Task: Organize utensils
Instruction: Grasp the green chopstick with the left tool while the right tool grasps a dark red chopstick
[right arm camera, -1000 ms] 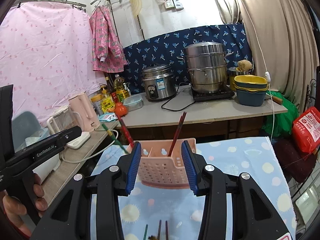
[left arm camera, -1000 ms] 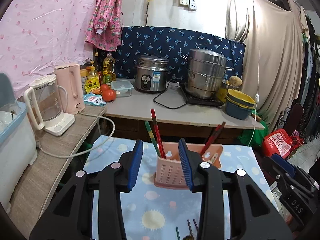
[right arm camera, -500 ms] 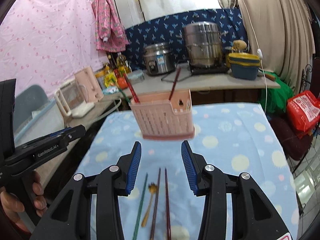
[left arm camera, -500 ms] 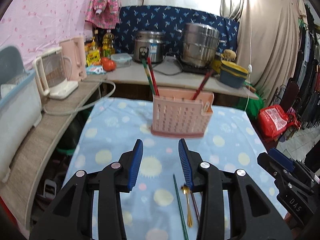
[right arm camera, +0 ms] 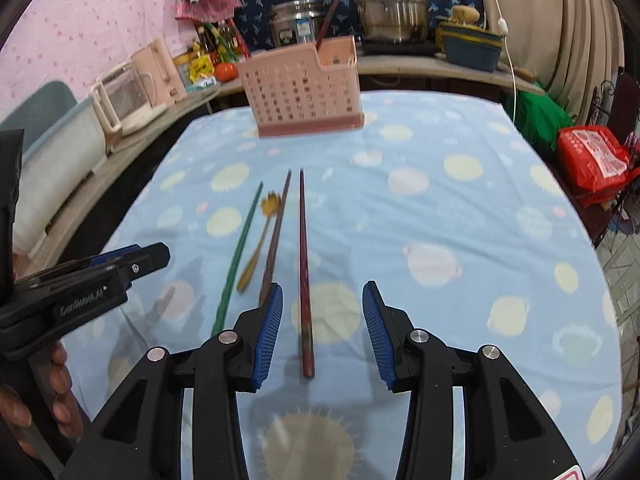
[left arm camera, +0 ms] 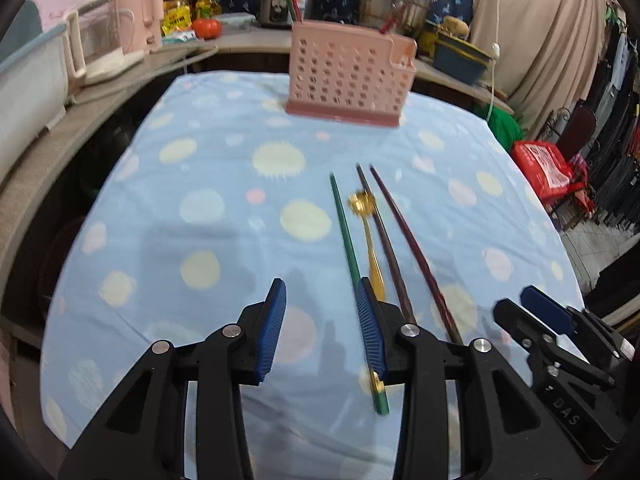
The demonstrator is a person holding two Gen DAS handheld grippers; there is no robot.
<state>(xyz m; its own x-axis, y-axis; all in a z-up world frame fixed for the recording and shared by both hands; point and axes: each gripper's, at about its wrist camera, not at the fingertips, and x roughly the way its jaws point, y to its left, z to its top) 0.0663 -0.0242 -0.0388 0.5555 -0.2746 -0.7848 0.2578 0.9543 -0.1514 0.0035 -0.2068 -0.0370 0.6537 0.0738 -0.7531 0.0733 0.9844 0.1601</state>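
Note:
A pink perforated utensil holder [left arm camera: 348,76] [right arm camera: 305,90] stands at the far side of the blue dotted tablecloth with a few chopsticks upright in it. On the cloth lie a green chopstick [left arm camera: 350,248] [right arm camera: 240,248], a gold spoon [left arm camera: 370,236] [right arm camera: 258,240], a brown chopstick [left arm camera: 384,240] [right arm camera: 276,236] and a dark red chopstick [left arm camera: 412,252] [right arm camera: 304,264]. My left gripper [left arm camera: 322,328] is open and empty, just left of the green chopstick. My right gripper [right arm camera: 322,330] is open and empty, with the dark red chopstick's near end between its fingers.
A counter behind the table holds a rice cooker [right arm camera: 298,20], a steel steamer pot [right arm camera: 390,4], stacked bowls [right arm camera: 472,46], bottles and a tomato [left arm camera: 206,28]. A kettle [right arm camera: 120,96] and a white bin [left arm camera: 28,92] stand on the left shelf. A red bag [right arm camera: 592,164] lies right.
Both grippers have pulled back and tilted down from the holder. The utensils lying on the cloth have come into full view, close in front of the fingers. Both stay open.

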